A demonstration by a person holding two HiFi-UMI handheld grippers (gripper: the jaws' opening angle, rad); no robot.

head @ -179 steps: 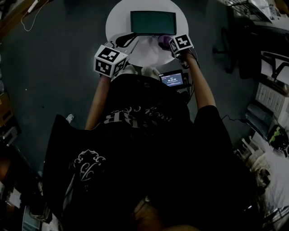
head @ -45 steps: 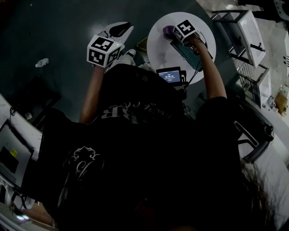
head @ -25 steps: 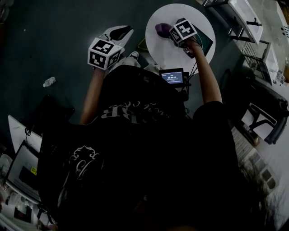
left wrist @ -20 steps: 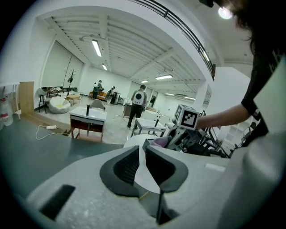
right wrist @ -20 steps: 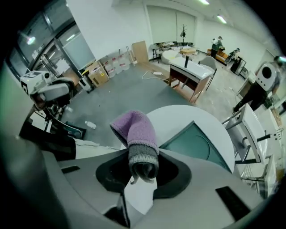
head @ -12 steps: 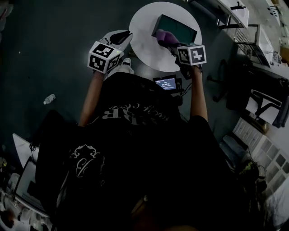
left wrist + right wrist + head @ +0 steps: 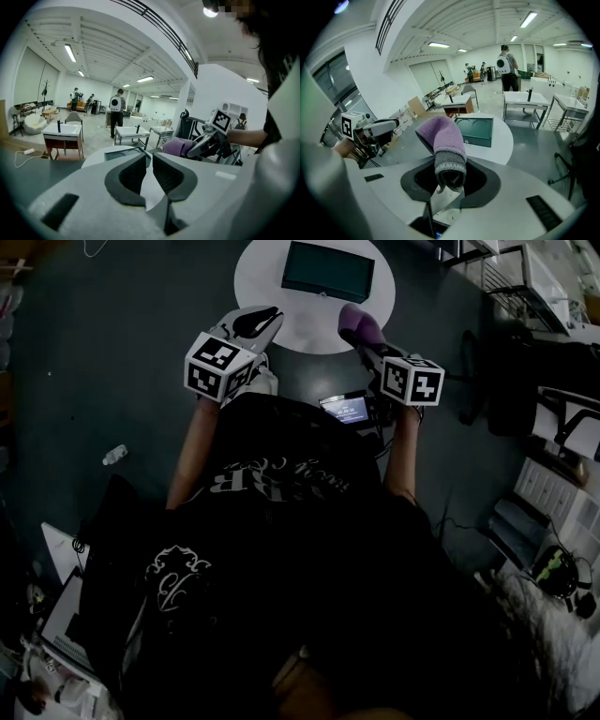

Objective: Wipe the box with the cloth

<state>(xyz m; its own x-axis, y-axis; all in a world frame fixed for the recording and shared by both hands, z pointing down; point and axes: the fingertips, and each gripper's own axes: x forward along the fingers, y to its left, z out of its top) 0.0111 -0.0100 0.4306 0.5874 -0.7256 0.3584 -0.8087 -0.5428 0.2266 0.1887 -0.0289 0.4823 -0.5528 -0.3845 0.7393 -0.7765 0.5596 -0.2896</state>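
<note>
While your R gripper [image 7: 449,180] clamps the purple cloth [image 7: 440,136] near the green box [image 7: 328,271] on the round surface [image 7: 272,296], not touching it, your L gripper [image 7: 149,173] is empty, jaws nearly together.

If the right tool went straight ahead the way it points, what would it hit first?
Probably the green box on the round white table, with the cloth in the right tool leading; depth is unclear.
</note>
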